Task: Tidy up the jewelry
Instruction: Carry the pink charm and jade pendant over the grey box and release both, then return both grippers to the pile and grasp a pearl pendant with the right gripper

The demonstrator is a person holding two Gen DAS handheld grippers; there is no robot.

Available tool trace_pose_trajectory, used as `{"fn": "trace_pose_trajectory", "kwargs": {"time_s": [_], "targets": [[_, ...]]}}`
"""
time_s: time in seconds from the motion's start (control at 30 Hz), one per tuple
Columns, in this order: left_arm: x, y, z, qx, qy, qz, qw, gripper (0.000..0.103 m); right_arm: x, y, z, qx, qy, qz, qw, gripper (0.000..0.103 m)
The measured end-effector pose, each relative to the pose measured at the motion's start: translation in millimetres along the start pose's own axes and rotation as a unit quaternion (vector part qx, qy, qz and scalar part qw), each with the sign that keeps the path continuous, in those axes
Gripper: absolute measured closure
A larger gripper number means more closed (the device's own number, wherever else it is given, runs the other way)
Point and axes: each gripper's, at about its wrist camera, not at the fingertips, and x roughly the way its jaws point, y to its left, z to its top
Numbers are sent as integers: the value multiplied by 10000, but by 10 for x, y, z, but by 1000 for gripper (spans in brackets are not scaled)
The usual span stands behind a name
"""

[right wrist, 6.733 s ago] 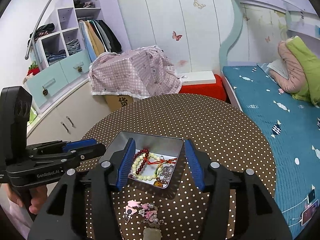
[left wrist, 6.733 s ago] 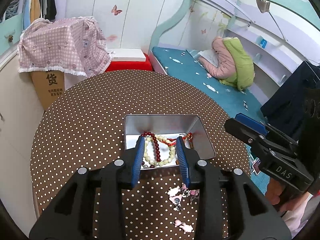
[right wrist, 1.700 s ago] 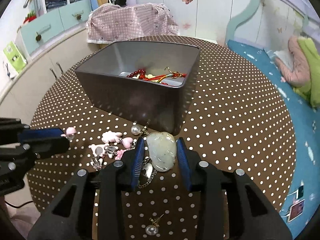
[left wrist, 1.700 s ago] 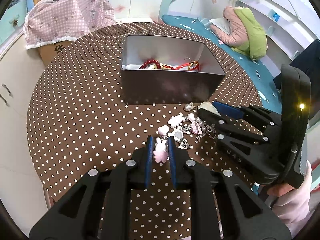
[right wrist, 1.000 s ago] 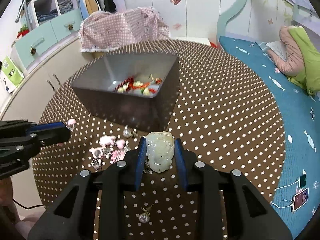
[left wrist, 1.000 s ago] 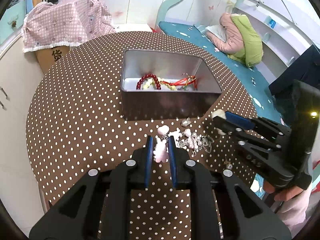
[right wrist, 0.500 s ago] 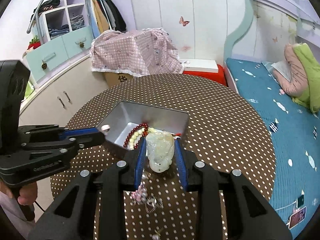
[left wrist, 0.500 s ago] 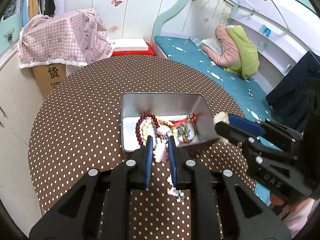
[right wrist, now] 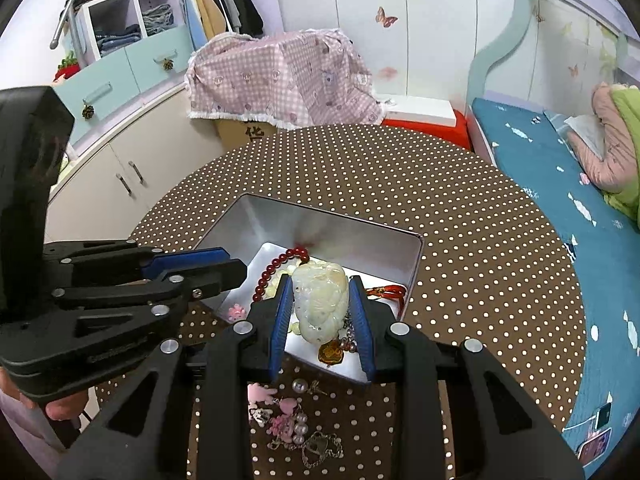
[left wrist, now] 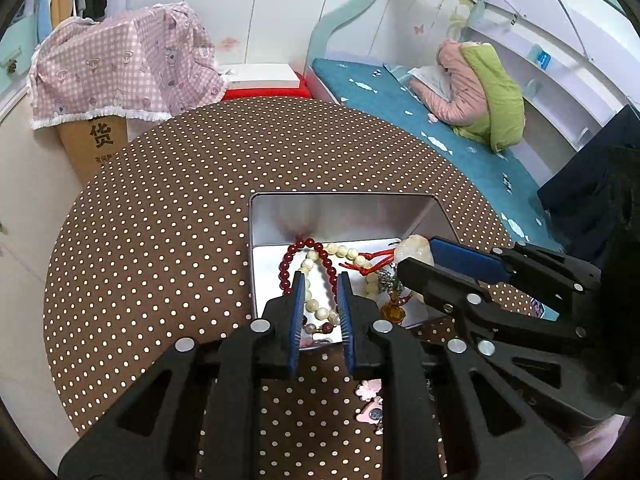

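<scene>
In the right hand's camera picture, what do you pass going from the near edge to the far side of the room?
Pink charms on the table → pale carved pendant in the right gripper → metal tin → pink checked cloth → wardrobe doors.

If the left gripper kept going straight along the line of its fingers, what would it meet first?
Most likely the bead strands lying in the metal tin. The left gripper points down into the tin with nothing between its fingers, and cream and red beads show through the gap. Depth is hard to judge here.
</scene>
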Motion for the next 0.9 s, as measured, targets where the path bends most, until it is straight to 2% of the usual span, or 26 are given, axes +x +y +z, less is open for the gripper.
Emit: {"fn": "trace_pose_trajectory", "kwargs": {"time_s": [0.13, 0.27, 0.9], "targets": [[-16, 24, -4, -11, -16, -47, 10000, 75, 36, -4, -7, -7, 55, -12, 10000, 76], [-60, 7, -29, 9, -75, -37, 10000, 67, 4, -22, -5, 17, 17, -77, 10000, 76], [-496, -268, -332, 169, -340, -14, 9993, 66, -495, -15, -235, 187, -386, -203, 9989, 76]]}}
